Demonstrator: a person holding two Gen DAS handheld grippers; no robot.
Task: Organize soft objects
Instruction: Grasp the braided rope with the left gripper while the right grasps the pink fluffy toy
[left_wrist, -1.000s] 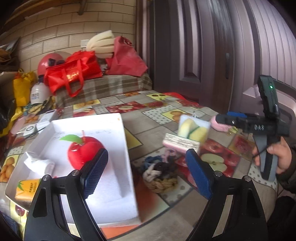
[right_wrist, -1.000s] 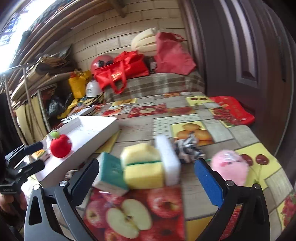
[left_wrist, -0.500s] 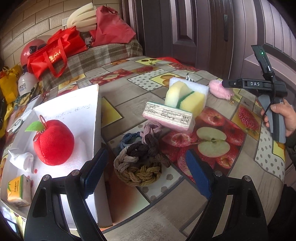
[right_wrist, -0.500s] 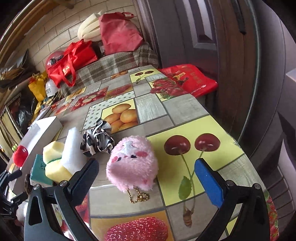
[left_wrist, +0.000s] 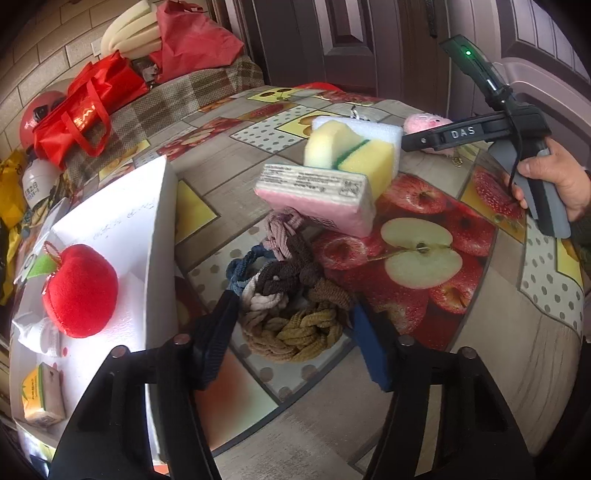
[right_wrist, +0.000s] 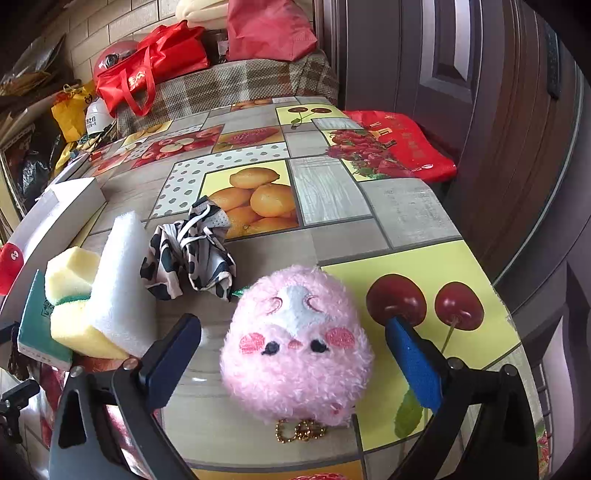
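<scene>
A pile of braided hair ties (left_wrist: 291, 306) lies on the fruit-print tablecloth between the open fingers of my left gripper (left_wrist: 291, 321). A red plush apple (left_wrist: 79, 291) lies in a white foam box (left_wrist: 155, 221) at the left. A pink plush toy (right_wrist: 295, 343) with a gold chain sits between the open fingers of my right gripper (right_wrist: 291, 350); it also shows behind the right gripper in the left wrist view (left_wrist: 424, 123). Stacked sponges (left_wrist: 351, 155) and a packaged pink sponge (left_wrist: 317, 195) lie mid-table, and a cow-print cloth (right_wrist: 188, 254) lies beside them.
A small juice carton (left_wrist: 40, 398) and crumpled white paper (left_wrist: 37, 332) lie in the foam box. Red bags (right_wrist: 147, 70) sit on a plaid bench behind the table. A red bag (right_wrist: 399, 147) lies at the table's far right edge, next to a dark door.
My left gripper has come down and forward so its fingers flank the hair ties, and its jaws have narrowed. My right gripper has swung right, from the sponges to the pink plush, and closed in on it.
</scene>
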